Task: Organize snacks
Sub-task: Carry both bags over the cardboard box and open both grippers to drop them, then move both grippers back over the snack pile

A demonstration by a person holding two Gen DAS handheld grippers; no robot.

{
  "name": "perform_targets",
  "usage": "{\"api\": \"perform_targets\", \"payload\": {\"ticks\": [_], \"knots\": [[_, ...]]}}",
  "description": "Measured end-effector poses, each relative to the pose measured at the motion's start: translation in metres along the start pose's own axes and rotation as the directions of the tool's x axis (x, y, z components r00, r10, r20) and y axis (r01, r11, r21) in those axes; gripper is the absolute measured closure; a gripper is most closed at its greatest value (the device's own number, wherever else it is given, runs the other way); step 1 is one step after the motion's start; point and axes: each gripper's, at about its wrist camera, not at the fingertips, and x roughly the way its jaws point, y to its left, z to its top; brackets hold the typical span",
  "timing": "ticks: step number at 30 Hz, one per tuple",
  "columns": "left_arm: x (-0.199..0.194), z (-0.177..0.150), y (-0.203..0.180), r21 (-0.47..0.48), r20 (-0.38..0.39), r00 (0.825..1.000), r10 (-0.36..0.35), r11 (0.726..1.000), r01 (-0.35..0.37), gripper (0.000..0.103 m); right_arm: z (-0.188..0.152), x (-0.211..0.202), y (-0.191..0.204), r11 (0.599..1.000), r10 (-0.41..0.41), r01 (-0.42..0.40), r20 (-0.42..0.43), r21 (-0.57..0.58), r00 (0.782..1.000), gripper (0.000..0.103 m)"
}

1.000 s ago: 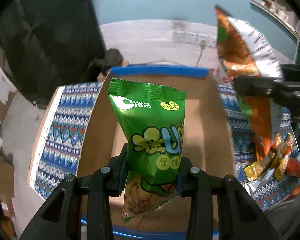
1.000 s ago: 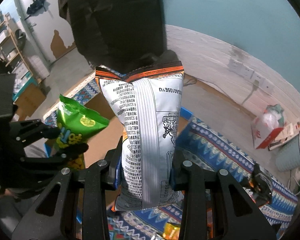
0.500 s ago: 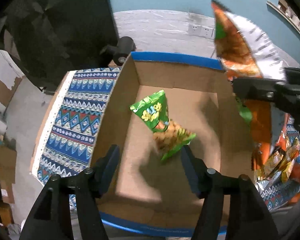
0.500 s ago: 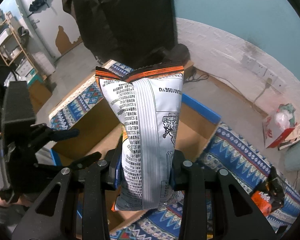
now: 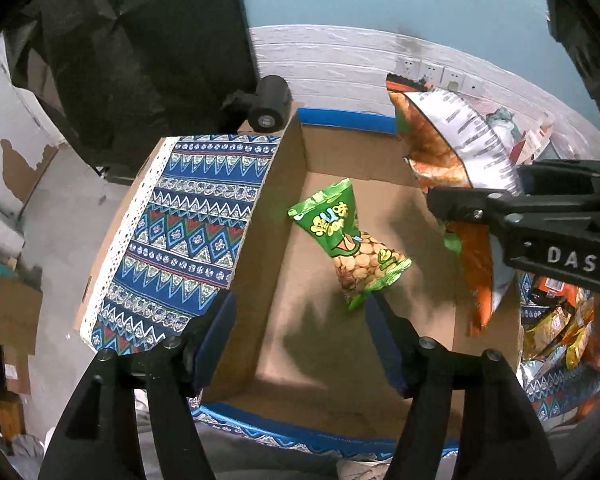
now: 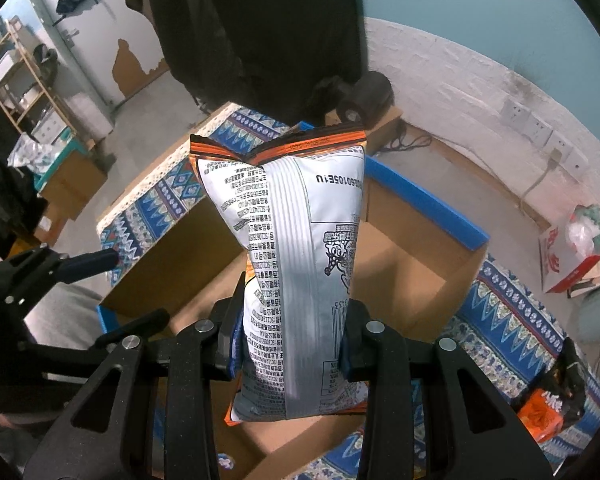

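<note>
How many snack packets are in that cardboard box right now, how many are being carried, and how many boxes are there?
Packets lying in the cardboard box: 1, the green packet
Packets carried: 1, the silver and orange packet in the right gripper
Cardboard boxes: 1
Total: 3

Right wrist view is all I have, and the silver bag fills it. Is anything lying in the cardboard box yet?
Observer: Yes. The left wrist view shows a green snack bag lying on the floor of the cardboard box, nothing else in there.
Operator: Is the left gripper holding it?
Observer: No. The left gripper is above the box with its jaws open and nothing between them.
Operator: What does the front of my silver bag look like?
Observer: The other face of the silver bag is orange with a food picture. The right gripper is shut on it.
Operator: More snacks waiting?
Observer: A pile of packets lies on the patterned cloth beside the box.
</note>
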Motion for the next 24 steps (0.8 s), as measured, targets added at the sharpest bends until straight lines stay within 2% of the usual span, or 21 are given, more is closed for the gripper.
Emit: {"api": "perform_targets", "payload": {"ticks": [8, 10, 12, 18, 24], "knots": [[-0.005, 0.002, -0.004, 0.008, 0.010, 1.000, 0.000, 1.000, 0.000, 0.035, -0.002, 0.011, 0.004, 1.000, 0.005, -0.005, -0.037, -0.007, 0.999, 0.067], [-0.005, 0.002, -0.005, 0.010, 0.008, 1.000, 0.003, 1.000, -0.003, 0.035, -0.002, 0.011, 0.005, 1.000, -0.003, 0.003, -0.041, -0.005, 0.999, 0.058], [-0.006, 0.002, -0.007, 0.013, 0.010, 1.000, -0.004, 1.000, 0.004, 0.035, -0.003, 0.008, 0.004, 1.000, -0.017, 0.017, -0.026, -0.005, 1.000, 0.040], [-0.011, 0.005, -0.016, 0.031, 0.021, 1.000, -0.015, 0.999, 0.014, 0.032, -0.005, -0.008, -0.005, 1.000, -0.023, 0.023, 0.003, 0.014, 1.000, 0.036], [-0.016, 0.006, -0.037, 0.073, 0.025, 0.999, -0.037, 0.997, 0.035, 0.031, -0.020, -0.039, -0.025, 0.999, -0.042, 0.041, 0.034, 0.029, 0.999, 0.033]]}}
